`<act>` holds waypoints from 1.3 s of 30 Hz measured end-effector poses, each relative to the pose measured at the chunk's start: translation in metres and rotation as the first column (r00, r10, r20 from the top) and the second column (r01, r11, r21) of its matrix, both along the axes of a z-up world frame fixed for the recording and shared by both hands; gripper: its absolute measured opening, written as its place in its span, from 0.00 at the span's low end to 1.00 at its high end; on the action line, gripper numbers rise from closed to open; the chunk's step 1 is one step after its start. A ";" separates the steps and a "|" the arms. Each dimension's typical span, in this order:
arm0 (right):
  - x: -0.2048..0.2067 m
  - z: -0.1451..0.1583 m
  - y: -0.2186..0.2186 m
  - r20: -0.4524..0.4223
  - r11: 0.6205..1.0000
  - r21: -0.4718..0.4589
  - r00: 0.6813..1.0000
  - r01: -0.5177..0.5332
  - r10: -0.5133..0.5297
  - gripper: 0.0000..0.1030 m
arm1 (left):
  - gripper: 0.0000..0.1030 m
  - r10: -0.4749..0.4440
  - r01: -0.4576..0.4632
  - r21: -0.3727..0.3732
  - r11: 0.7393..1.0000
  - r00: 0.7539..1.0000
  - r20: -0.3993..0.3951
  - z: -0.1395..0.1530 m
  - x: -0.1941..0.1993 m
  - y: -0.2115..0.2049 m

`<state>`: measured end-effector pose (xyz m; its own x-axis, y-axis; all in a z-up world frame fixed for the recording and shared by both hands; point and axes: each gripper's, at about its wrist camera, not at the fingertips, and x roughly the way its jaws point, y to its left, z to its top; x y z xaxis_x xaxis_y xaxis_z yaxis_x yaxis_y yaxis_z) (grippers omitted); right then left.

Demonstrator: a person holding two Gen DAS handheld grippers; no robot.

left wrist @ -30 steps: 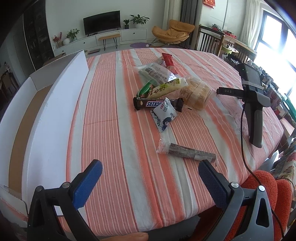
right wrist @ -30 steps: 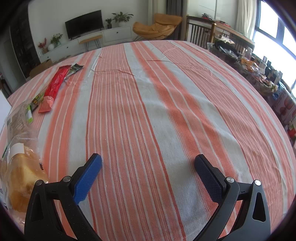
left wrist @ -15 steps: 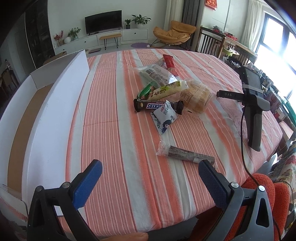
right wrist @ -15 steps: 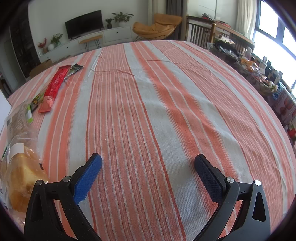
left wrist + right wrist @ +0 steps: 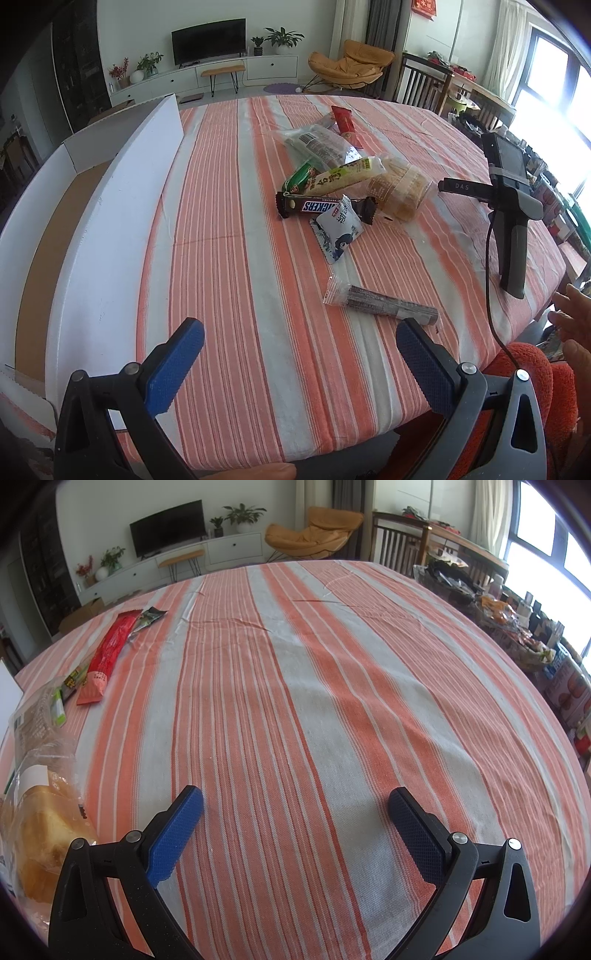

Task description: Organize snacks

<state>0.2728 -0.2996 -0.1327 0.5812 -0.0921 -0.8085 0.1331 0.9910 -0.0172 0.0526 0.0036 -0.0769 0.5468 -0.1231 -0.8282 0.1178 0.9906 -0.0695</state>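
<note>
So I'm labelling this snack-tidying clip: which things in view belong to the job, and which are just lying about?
Part of the job:
- Snickers bar
- blue-and-white packet
- dark wrapped bar
- bagged bread
- red packet
- white cardboard box, probably where they go
- left gripper and right gripper, both open

Just lying about:
- TV
- orange chair
- potted plant

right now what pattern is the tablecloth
Orange and pale grey stripes on the tablecloth, clearest in the right wrist view.
</note>
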 end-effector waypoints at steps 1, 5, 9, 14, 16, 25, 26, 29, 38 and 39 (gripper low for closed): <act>0.001 0.000 0.000 0.000 1.000 0.000 1.000 0.000 0.000 0.99 | 1.00 0.003 -0.003 0.001 1.000 1.000 -0.005 -0.002 0.000 0.002; 0.000 0.000 0.000 0.000 1.000 0.000 1.000 0.000 0.000 0.99 | 1.00 0.010 -0.010 0.018 1.000 1.000 -0.019 -0.010 0.000 0.005; 0.001 0.000 -0.001 0.000 1.000 0.000 1.000 0.000 0.000 0.99 | 1.00 0.028 -0.027 0.025 0.999 0.998 -0.064 -0.026 0.006 0.006; 0.001 -0.001 -0.001 0.000 1.000 0.000 1.000 0.000 0.000 0.99 | 1.00 0.012 -0.010 0.028 1.000 0.998 -0.068 -0.030 0.009 0.002; 0.001 0.000 -0.001 0.000 1.000 0.000 1.000 0.000 0.000 0.99 | 1.00 0.003 -0.001 0.036 0.999 0.998 -0.061 -0.029 0.008 -0.001; 0.001 0.000 -0.001 0.000 1.000 0.000 1.000 0.000 0.000 0.99 | 1.00 -0.015 0.019 0.057 0.998 0.998 -0.065 -0.029 0.006 -0.007; 0.000 0.000 0.000 0.000 1.000 0.000 1.000 0.000 0.000 0.99 | 1.00 -0.012 0.016 0.057 0.998 0.998 -0.065 -0.029 0.007 -0.006; 0.000 0.000 0.000 0.000 1.000 0.000 1.000 0.001 -0.001 0.99 | 1.00 0.000 0.003 0.056 0.998 0.998 -0.063 -0.029 0.010 -0.003; 0.001 0.000 0.001 0.000 1.000 0.003 1.000 -0.018 0.018 0.99 | 1.00 0.003 0.000 0.047 0.999 0.998 -0.061 -0.030 0.012 -0.002; 0.001 0.000 0.001 0.001 1.000 0.003 1.000 -0.018 0.018 0.99 | 1.00 0.006 -0.003 0.044 0.999 0.998 -0.059 -0.029 0.012 -0.001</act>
